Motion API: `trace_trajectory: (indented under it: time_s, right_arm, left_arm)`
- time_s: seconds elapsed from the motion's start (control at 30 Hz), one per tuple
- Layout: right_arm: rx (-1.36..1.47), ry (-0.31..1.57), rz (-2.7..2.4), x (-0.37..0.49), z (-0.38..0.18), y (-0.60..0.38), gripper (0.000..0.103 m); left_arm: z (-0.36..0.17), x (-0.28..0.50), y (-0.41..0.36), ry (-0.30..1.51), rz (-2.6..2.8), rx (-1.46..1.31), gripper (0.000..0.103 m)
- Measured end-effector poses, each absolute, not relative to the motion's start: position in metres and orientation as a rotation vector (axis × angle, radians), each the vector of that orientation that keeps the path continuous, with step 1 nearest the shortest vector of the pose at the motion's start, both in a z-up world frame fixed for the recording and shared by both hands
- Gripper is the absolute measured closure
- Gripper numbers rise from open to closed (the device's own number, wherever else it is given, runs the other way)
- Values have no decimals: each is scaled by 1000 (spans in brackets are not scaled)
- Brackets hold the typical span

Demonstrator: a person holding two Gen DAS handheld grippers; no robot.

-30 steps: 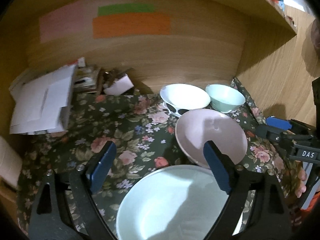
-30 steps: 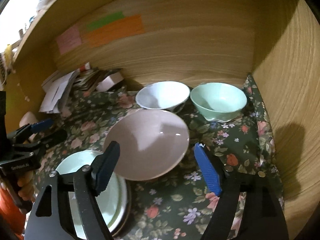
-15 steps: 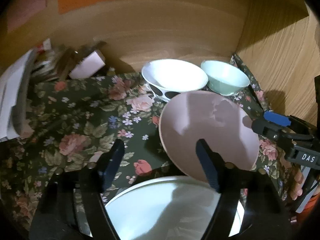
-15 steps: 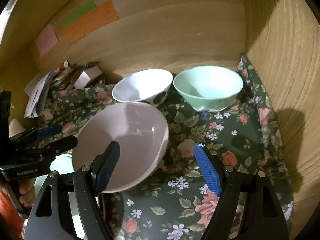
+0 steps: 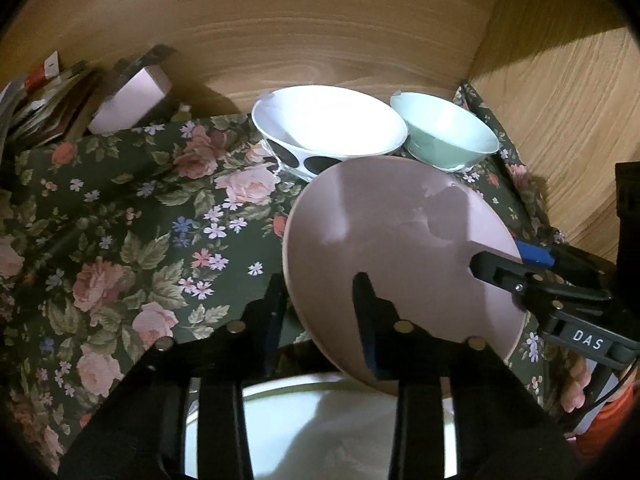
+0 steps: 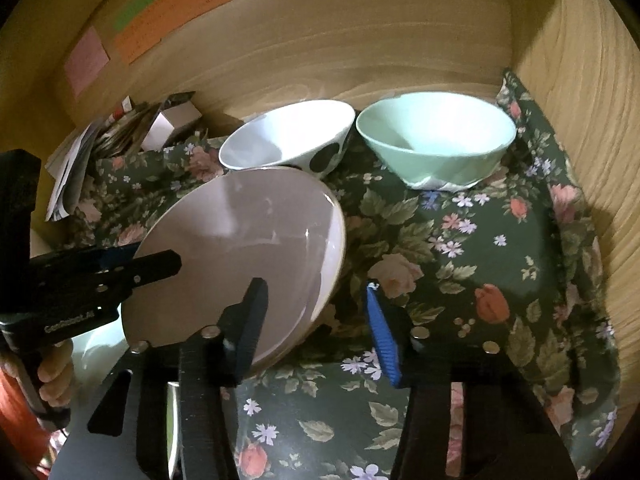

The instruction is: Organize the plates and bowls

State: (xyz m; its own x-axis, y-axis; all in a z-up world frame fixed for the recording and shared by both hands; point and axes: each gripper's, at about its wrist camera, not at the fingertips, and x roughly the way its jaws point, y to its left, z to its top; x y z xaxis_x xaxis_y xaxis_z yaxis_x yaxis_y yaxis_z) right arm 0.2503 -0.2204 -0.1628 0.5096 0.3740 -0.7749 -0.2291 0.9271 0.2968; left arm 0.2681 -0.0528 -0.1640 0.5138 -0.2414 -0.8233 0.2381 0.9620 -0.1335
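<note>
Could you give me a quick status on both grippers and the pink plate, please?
Left gripper and right gripper closing on opposite rims of the pink plate. Plate tilted over the pale plate. Spotted bowl close behind.

Looks like a home: a wooden cupboard shelf (image 6: pixel 360 40) lined with a dark floral cloth (image 6: pixel 500 260). Household crockery along the cloth's back edge, a spotted white bowl (image 6: pixel 288 140) just beside a mint bowl (image 6: pixel 436 140). Loose papers (image 6: pixel 72 168) piled in the back left corner, coloured sticky notes (image 6: pixel 172 12) on the back wall.
</note>
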Motion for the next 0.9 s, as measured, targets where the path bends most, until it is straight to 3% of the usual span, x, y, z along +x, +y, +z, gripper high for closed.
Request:
trace_trajectory:
  time_s: [0.27, 0.9]
  right_arm:
    - [190, 982, 401, 253, -167, -219, 73]
    - [209, 925, 376, 245, -145, -225, 75]
  left_arm:
    - [-167, 271, -54, 988, -279, 4, 80]
    - [-152, 258, -58, 935, -275, 15, 80]
